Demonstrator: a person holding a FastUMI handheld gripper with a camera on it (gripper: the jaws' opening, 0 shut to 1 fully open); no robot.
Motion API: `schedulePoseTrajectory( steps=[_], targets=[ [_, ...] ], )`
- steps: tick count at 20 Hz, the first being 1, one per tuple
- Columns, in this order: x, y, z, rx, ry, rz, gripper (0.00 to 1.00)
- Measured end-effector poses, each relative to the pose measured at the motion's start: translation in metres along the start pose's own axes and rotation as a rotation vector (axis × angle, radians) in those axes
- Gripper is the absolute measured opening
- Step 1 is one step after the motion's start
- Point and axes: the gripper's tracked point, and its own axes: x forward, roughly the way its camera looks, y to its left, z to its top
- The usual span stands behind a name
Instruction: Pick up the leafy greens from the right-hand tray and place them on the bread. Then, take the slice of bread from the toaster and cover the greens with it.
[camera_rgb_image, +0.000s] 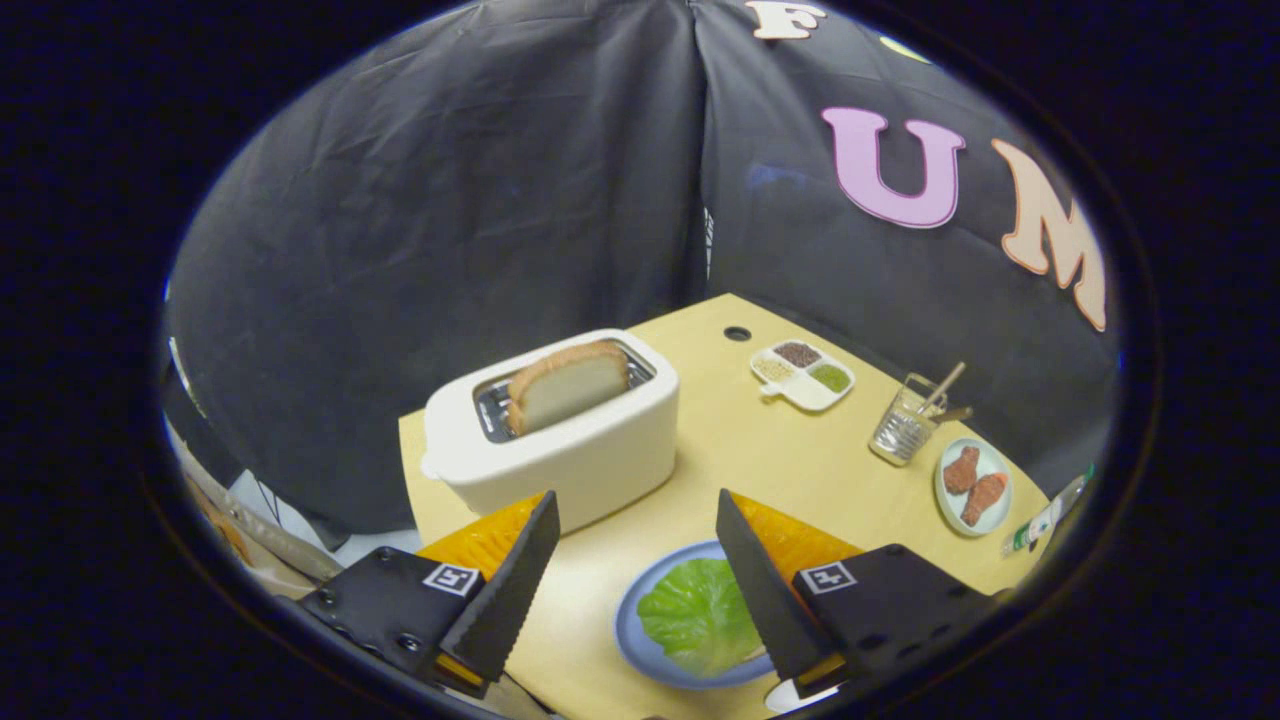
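Observation:
A green leaf (695, 612) lies on a blue plate (632, 625) between my fingers, nearer the right one; a bit of bread peeks out under the leaf's edge by that finger. My gripper (636, 508) hangs open above the table with nothing between its fingers. Just beyond the left finger (512, 585) stands a white toaster (556, 437) with a slice of bread (568, 385) sticking up from its slot.
Beyond the right finger, the wooden table (760, 450) carries a white divided dish of spices (803, 374), a metal cup with sticks (906, 424), a small plate with two brown pieces (973, 486) and a bottle (1045, 518) at the table's edge.

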Motion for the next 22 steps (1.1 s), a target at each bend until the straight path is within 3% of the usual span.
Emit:
schedulePoseTrajectory(
  steps=[12, 17, 22],
  targets=[
    [0.04, 0.045, 0.072, 0.115, -0.065, 0.036, 0.98],
    [0.072, 0.054, 0.075, 0.19, -0.021, 0.027, 0.96],
    [0.09, 0.047, 0.061, 0.227, 0.058, -0.041, 0.93]
  ],
)
